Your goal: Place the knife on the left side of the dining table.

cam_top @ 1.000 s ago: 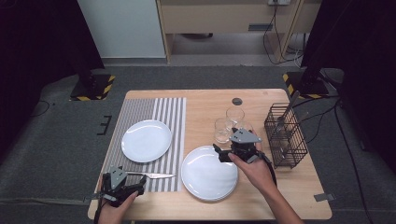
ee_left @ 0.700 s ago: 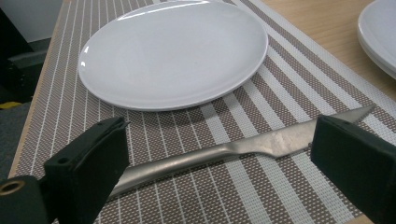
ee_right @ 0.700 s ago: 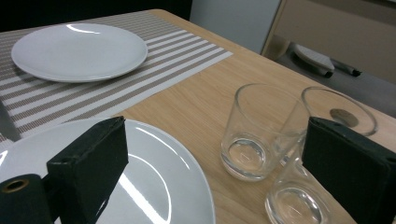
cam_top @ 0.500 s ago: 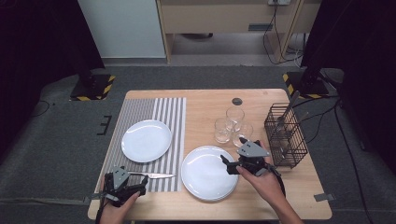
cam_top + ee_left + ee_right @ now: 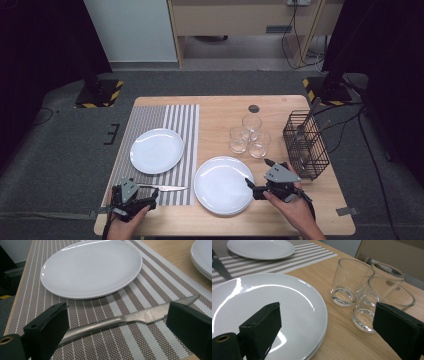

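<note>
Knife lies flat on the striped placemat, at its near edge, blade pointing toward the middle of the table. My left gripper sits low at the near left corner of the table, just at the handle end of the knife. In the left gripper view my two black jaws stand spread wide, one on either side of the knife, with the handle running toward the left jaw and the blade tip reaching the right one. I cannot tell whether either jaw touches the metal; nothing is pinched.

Behind the knife on the placemat sits a white plate, apart from the blade.

Centre of the table: a stack of white plates on bare wood, just right of the placemat edge. Beyond it stand three clear glasses, upright and clustered close together.

My right gripper hovers at the right rim of the plate stack, with my hand behind it. In the right gripper view its jaws are also spread wide and hold nothing; the left jaw is over the stack, the right jaw in front of the nearest glass.

Far right: a dark wire basket with utensils standing in it, well clear of both grippers.
</note>
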A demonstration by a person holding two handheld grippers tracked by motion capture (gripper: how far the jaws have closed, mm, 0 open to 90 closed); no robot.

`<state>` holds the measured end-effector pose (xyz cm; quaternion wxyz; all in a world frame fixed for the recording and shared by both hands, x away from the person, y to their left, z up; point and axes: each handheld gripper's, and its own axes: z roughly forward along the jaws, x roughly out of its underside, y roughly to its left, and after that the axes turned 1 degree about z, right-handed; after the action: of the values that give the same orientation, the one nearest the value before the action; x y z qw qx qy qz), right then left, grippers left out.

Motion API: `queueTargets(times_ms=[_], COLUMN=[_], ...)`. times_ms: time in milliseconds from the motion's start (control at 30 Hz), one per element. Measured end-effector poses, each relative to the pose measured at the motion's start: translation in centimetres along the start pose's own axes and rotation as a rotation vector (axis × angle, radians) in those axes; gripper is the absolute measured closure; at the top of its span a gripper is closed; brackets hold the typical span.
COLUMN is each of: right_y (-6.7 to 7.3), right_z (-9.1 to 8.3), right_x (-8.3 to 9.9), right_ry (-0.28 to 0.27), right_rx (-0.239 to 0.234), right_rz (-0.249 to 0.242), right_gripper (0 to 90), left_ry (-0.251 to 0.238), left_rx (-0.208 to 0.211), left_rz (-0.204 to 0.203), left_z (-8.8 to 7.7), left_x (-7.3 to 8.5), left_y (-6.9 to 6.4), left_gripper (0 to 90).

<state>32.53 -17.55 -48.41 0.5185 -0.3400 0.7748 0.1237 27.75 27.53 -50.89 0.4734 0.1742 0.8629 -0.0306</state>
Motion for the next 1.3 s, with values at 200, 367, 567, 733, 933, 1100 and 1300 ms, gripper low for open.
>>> queueTargets(times_ms=[200, 367, 567, 733, 933, 1100, 1300], right_y=[0.1, -0.2, -1.0, -1.7, -2.5, -3.4, -4.0], right_z=[-1.5, -2.8, -3.8, -4.5, -5.7, -6.4, -6.7], right_x=[1.1, 1.8, 2.9, 3.4, 3.9, 4.5, 4.8], right_ry=[-0.002, -0.002, 0.010, 0.026, 0.028, 0.039, 0.042], right_rx=[-0.010, -0.016, -0.019, -0.029, -0.026, -0.007, 0.005], right_rz=[-0.018, -0.023, -0.013, -0.005, 0.003, 0.032, 0.052], right_gripper=[9.7, 9.7, 9.6, 9.9, 13.4, 13.8, 14.0], left_ry=[0.002, 0.005, 0.006, 0.004, 0.007, 0.009, 0.010], left_rx=[-0.003, -0.006, -0.010, -0.012, -0.011, -0.009, -0.010], left_rz=[0.007, 0.010, 0.011, 0.013, 0.015, 0.016, 0.017], left_z=[-0.1, -0.1, -0.1, -0.2, -0.1, 0.0, -0.1], left_x=[0.0, 0.0, 0.0, 0.1, 0.1, 0.1, 0.1], left_y=[0.0, -0.1, -0.1, -0.1, -0.1, -0.1, -0.1], left_gripper=[3.7, 3.7, 3.7, 3.7, 3.7, 3.7, 3.7])
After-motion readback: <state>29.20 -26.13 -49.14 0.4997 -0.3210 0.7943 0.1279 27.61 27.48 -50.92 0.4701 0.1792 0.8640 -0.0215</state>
